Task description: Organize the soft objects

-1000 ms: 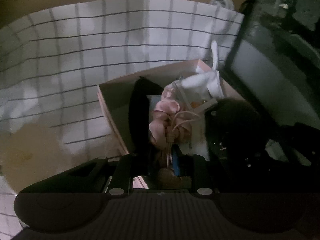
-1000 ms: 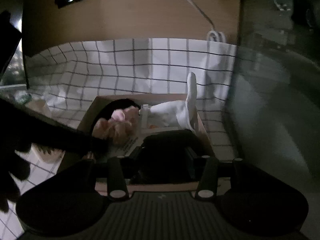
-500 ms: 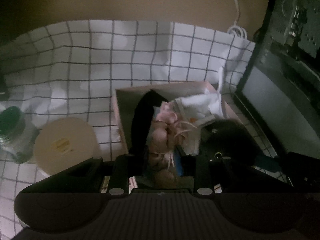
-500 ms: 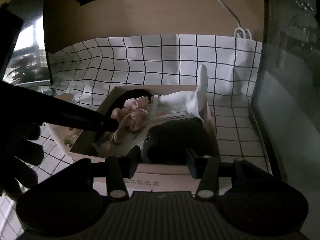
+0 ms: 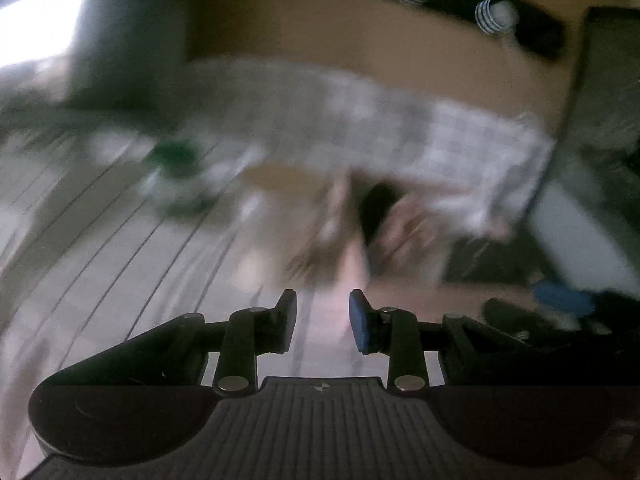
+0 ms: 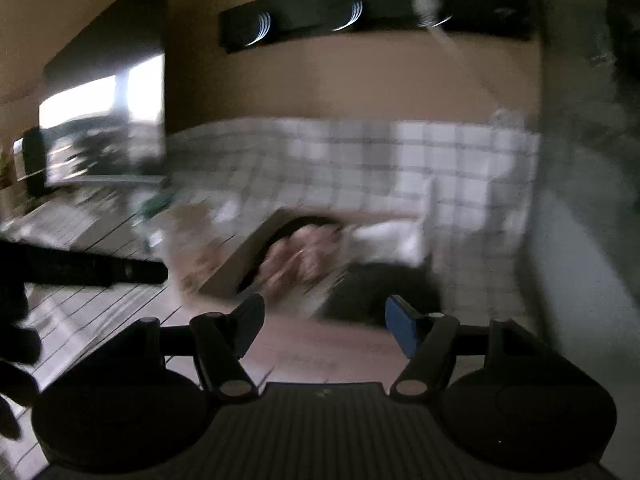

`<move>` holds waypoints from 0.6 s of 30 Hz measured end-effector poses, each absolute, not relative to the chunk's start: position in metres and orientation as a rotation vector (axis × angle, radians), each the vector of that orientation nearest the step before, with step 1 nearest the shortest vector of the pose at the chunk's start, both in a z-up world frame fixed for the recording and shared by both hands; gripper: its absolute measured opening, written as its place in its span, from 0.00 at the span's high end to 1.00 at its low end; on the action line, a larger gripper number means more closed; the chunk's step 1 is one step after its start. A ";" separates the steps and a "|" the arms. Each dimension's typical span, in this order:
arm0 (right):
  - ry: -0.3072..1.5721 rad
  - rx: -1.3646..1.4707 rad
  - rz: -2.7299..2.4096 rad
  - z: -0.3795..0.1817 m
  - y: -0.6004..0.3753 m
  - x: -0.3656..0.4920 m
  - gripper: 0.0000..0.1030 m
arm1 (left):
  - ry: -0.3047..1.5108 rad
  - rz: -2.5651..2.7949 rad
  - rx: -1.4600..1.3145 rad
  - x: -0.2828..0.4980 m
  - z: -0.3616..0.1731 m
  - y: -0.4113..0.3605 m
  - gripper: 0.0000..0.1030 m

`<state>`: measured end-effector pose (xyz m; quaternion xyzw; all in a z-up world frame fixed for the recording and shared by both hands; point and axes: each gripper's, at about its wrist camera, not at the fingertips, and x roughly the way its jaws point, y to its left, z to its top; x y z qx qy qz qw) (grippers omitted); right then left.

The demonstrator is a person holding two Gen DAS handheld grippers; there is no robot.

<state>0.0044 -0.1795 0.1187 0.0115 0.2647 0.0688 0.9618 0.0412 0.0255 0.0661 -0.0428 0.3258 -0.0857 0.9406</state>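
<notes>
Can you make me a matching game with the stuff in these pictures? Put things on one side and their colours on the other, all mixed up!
Things:
1. scrunchies in the box
2. cardboard box
3. checked cloth
4. soft lump at the box's near end

Colours:
A. white with dark lines
B. black
C. pink
D. brown

Pairs: 1-C, 2-D, 3-A, 4-B. The pictures are blurry, so only colours are safe to match.
</notes>
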 end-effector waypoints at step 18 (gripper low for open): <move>0.812 -0.079 0.194 0.052 -0.156 0.031 0.00 | 0.643 0.012 -0.009 0.000 0.003 0.001 0.64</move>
